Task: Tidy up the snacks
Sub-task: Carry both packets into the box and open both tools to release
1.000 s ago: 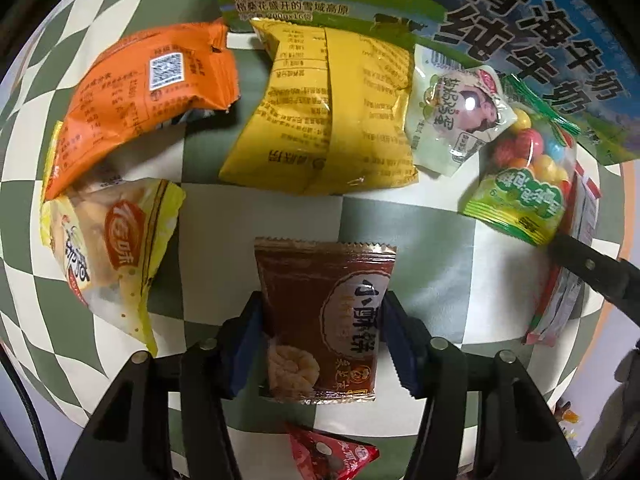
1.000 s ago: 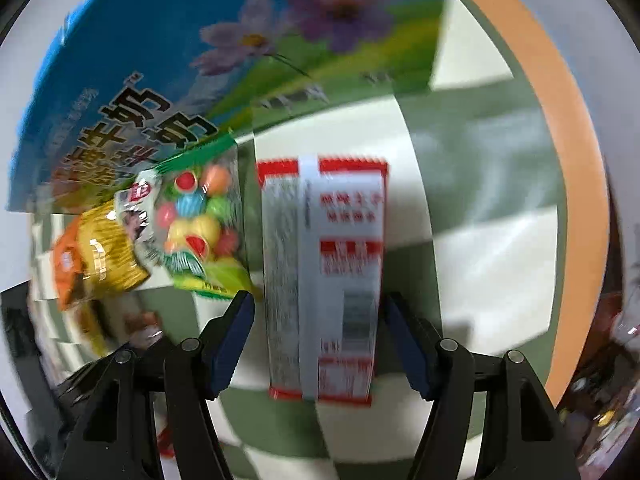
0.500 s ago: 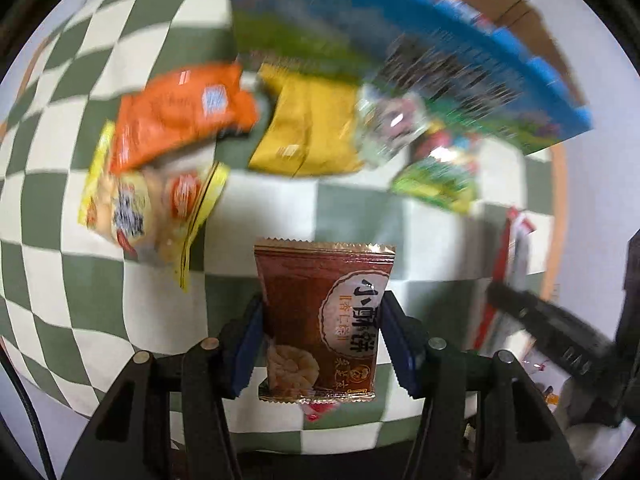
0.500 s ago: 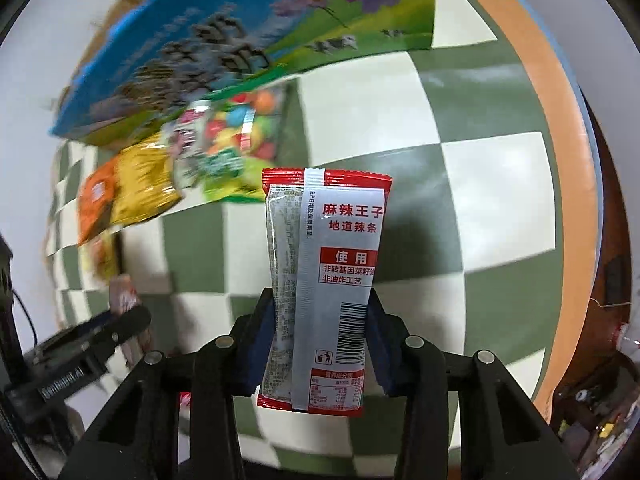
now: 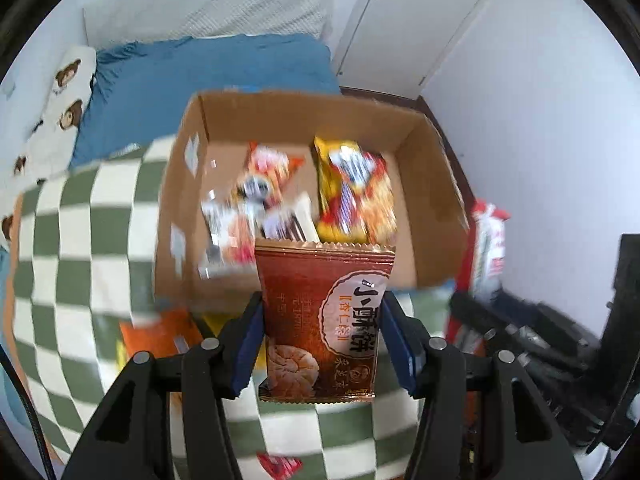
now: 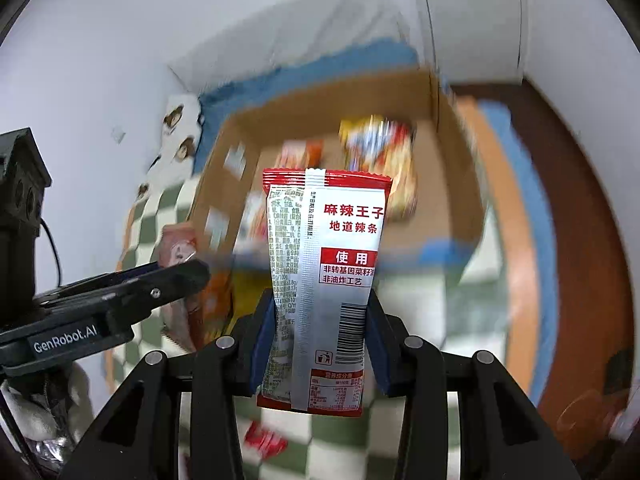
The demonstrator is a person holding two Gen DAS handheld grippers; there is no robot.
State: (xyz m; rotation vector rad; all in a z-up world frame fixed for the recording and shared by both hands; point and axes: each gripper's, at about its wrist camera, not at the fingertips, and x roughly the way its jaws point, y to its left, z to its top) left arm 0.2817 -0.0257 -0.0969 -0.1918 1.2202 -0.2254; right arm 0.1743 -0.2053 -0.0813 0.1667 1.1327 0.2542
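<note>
My left gripper [image 5: 322, 344] is shut on a brown biscuit packet [image 5: 324, 320], held upright above the checked cloth. Behind it stands an open cardboard box [image 5: 436, 184] with several snack packs inside, among them a yellow and red bag [image 5: 356, 196]. In the right wrist view my right gripper [image 6: 320, 340] is shut on a red and white spicy-strip packet [image 6: 324, 280], lifted in front of the same cardboard box [image 6: 460, 184]. The left gripper's arm [image 6: 120, 296] shows at the left of that view with its brown packet [image 6: 178, 248]. The right gripper's packet [image 5: 490, 248] appears at the right of the left wrist view.
A green and white checked cloth [image 5: 80, 240] covers the table. An orange packet [image 5: 156, 336] lies on it below the box, and a small red packet [image 5: 278, 466] lies near the front edge. A blue bed [image 5: 200, 76] and white doors [image 5: 400, 20] stand beyond.
Both grippers have risen high above the table with their packets, so the box's inside now shows. The right gripper's jaws have come together onto the red and white packet.
</note>
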